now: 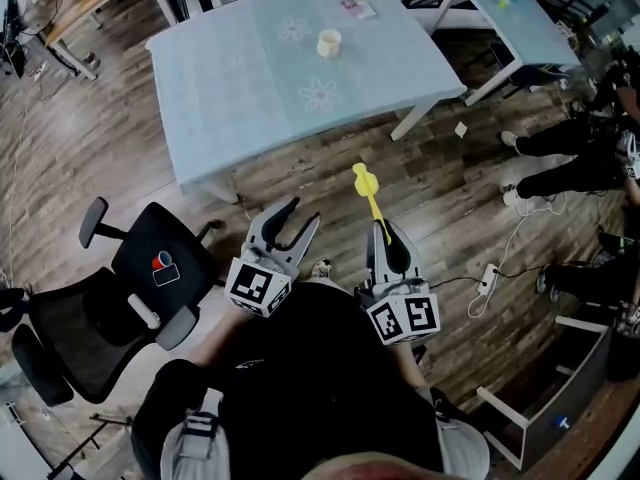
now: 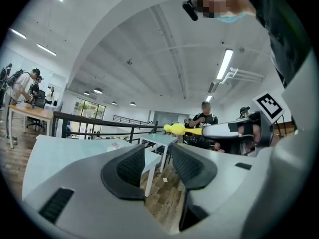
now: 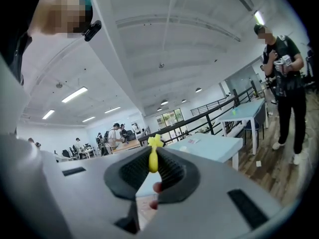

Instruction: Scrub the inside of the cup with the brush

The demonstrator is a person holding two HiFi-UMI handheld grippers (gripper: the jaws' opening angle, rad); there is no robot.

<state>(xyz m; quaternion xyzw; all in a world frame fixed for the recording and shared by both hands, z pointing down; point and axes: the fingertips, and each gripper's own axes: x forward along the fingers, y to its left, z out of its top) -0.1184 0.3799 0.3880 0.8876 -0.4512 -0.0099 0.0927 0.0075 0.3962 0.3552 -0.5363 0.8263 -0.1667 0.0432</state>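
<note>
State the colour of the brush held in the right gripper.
Yellow; the brush shows best in the head view.

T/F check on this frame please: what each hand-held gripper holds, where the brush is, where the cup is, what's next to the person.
1. The right hand-held gripper is shut on the yellow brush. True.
2. The left hand-held gripper holds the cup. False: its jaws stand apart with nothing between them, and the cup sits on the table.
3. The brush head is inside the cup. False: it is over the wooden floor, short of the table.
4. A black office chair stands on the person's left. True.
</note>
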